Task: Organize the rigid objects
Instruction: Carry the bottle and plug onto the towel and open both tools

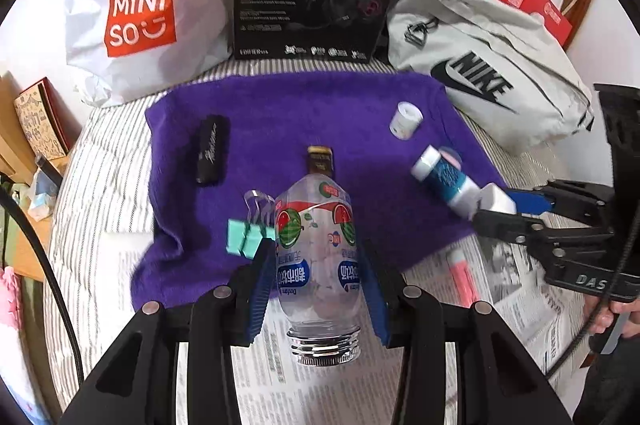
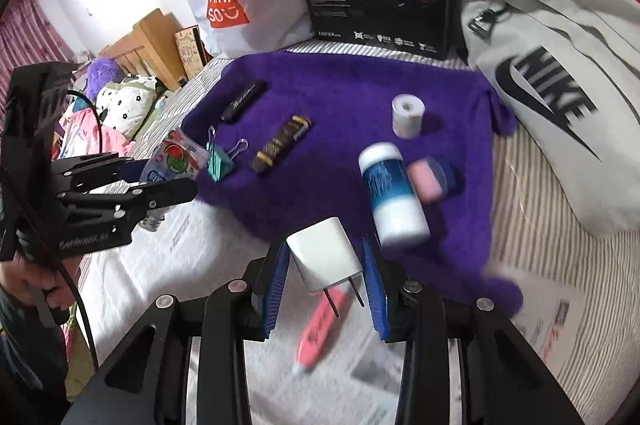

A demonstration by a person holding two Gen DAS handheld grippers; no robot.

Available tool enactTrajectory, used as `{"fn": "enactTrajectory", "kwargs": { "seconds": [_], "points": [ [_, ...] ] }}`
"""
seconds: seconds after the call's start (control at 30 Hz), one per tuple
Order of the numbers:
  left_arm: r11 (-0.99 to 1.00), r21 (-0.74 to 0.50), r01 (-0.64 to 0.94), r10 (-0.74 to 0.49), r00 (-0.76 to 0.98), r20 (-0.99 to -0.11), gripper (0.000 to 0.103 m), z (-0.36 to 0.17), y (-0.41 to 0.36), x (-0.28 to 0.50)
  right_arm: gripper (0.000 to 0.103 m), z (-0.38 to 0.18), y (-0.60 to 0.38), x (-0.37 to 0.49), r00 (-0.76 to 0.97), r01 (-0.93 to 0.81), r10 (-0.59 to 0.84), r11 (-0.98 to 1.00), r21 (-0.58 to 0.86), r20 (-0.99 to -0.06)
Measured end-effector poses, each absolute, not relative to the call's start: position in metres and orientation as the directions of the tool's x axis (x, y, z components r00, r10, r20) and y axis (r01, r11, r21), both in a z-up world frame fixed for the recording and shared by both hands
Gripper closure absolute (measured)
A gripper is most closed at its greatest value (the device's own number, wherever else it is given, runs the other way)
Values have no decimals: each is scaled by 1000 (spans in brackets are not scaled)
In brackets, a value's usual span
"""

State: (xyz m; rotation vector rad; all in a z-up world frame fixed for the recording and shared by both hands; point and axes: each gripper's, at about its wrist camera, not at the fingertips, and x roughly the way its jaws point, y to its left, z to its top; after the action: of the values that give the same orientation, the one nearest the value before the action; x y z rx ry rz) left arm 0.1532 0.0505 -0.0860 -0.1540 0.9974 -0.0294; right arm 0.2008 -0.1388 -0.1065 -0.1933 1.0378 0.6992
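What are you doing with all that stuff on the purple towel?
A person is sorting small things using a hand-held gripper in each hand. The left hand-held gripper grips a clear plastic bottle, the right hand-held gripper a white plug adapter. On the purple towel lie a binder clip and a white-and-blue container.

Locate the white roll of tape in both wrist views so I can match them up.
Left wrist: white roll of tape, upper right, near the purple towel's far right corner.
Right wrist: white roll of tape, right of centre, on the towel.
Shared landmark: the grey Nike bag just to its right.
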Motion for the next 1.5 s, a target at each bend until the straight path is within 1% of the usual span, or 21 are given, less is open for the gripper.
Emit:
{"fn": "enactTrajectory", "kwargs": {
  "seconds": [0.27, 0.57, 0.8, 1.23, 1.33, 1.43, 1.5],
  "points": [
    [989, -134, -68, -75, 551, -831, 63, -81, 72, 181, 66, -115, -104, 231, 327, -615, 406, 777, 134, -854],
    [985, -146, -89, -76, 534, -842, 63, -92, 85, 206, 66, -148, -81, 250, 317, -622, 335, 779, 72, -887],
    [986, -143, -84, -78, 521, -850, 63, -101, 87, 222, 66, -163, -76, 255, 315, -628, 316, 776, 53, -895],
    [987, -146, -74, -89, 507, -857, 63, -110, 87, 247, 66, -164, -72, 252, 332, -657, 298, 754, 7, -895],
    [986, -151, -75, -94, 501, -860, 64, -113, 89, 251, 65, -164, -73, 252, 325, -658, 299, 752, 12, -897],
    [986, -147, -77, -89, 497, -863, 64, -114, 92, 257, 65, -159, -81, 252, 309, -651, 325, 757, 51, -894],
    [986, -148, -80, -90, 493, -865, 64, -117, 94, 263, 63, -154, -85, 252, 305, -649, 344, 758, 71, -888]
  ]
}}
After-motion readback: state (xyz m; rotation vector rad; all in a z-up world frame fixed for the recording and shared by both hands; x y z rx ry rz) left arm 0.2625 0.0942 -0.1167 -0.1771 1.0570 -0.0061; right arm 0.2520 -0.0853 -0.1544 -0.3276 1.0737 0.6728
